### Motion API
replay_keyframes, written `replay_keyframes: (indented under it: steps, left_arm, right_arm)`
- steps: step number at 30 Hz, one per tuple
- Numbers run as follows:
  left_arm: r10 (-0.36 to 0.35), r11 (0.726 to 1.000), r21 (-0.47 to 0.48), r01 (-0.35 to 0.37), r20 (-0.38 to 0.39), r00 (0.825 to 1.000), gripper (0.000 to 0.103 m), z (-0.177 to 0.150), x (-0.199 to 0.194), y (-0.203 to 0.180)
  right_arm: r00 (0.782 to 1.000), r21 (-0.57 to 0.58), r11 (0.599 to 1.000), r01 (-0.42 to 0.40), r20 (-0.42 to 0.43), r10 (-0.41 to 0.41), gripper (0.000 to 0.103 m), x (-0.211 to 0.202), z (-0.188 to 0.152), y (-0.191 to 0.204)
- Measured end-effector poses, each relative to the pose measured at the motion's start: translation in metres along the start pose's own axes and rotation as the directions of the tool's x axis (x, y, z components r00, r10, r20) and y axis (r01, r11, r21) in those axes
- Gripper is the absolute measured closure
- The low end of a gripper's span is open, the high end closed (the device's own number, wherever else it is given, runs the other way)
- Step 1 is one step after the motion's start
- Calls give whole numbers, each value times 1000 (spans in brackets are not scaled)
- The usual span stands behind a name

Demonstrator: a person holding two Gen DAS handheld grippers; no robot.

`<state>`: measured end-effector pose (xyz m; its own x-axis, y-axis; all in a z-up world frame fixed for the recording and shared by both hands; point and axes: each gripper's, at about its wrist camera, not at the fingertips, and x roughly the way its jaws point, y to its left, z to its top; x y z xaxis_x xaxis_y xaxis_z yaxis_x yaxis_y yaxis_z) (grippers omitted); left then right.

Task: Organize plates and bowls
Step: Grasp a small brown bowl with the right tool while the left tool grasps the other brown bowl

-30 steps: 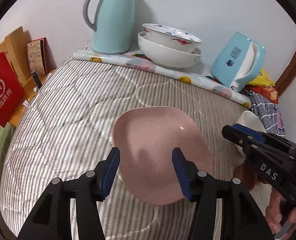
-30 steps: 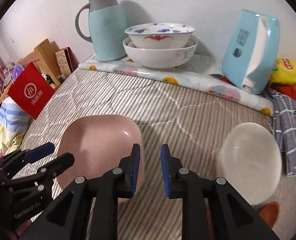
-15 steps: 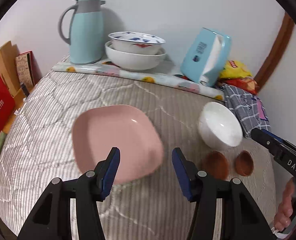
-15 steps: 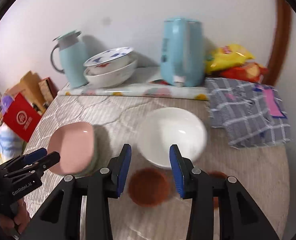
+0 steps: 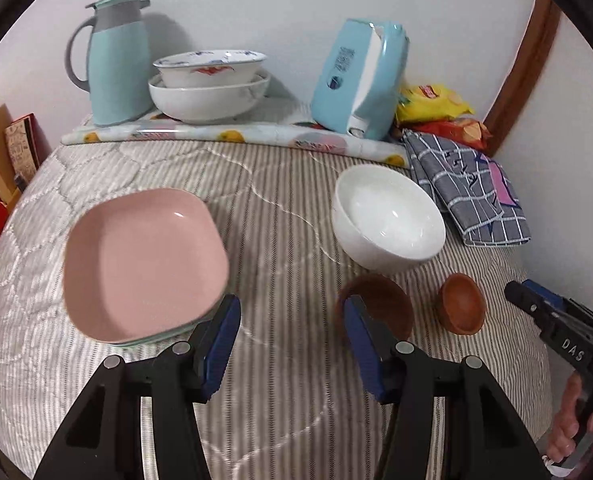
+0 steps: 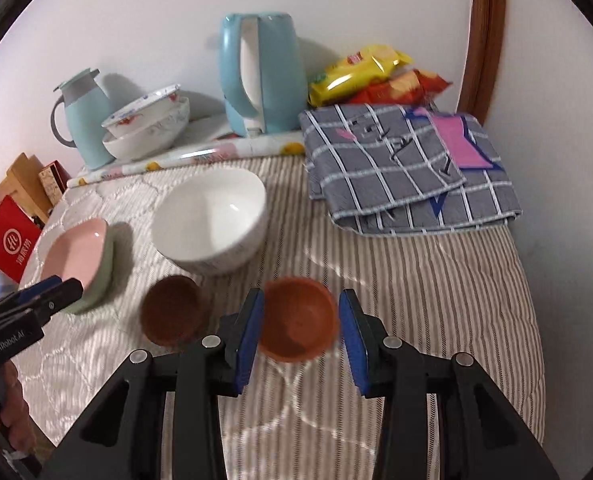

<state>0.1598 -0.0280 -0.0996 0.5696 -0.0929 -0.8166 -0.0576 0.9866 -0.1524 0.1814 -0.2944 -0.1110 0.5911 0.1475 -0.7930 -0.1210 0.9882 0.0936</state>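
Observation:
A pink square plate (image 5: 140,264) lies on a green plate (image 6: 102,276) at the left of the striped quilt (image 5: 280,216). A white bowl (image 5: 388,220) stands mid-table, also in the right wrist view (image 6: 210,220). Two small brown bowls sit in front of it: a darker one (image 6: 172,314) and a lighter one (image 6: 298,322). My left gripper (image 5: 292,332) is open and empty between the pink plate and the darker brown bowl (image 5: 376,304). My right gripper (image 6: 300,332) is open with its fingers on either side of the lighter brown bowl.
Two stacked white bowls (image 5: 208,84), a teal jug (image 5: 116,60) and a blue kettle (image 5: 360,80) stand at the back by the wall. A folded checked cloth (image 6: 408,164) and snack packets (image 6: 372,72) lie at the back right. A red bag (image 6: 8,240) is off the left edge.
Both grippers have moved right. The left has left the pink plate. The right has opened wider and gone from the white bowl to around the lighter brown bowl.

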Motion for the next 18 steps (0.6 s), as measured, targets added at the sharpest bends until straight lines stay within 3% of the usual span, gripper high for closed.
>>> replay_keyframes:
  steps: [4,13,18]
  left_arm:
    - [-5,1000,11,5,-32,999,51,-4,17,-8]
    - [-24,999,34,27,-86,996,51,-6,51,-26]
    - [-38,999,33,43,-130,991,65,-8,68,-30]
  right_arm:
    - [999,-2,1000,-4,-41,4,71,17,-7,-8]
    - [993,30,999,-45,-106,48,71,51,-13,-18]
    - [989,28,998,-64,-129,67,77,62,-16,-17]
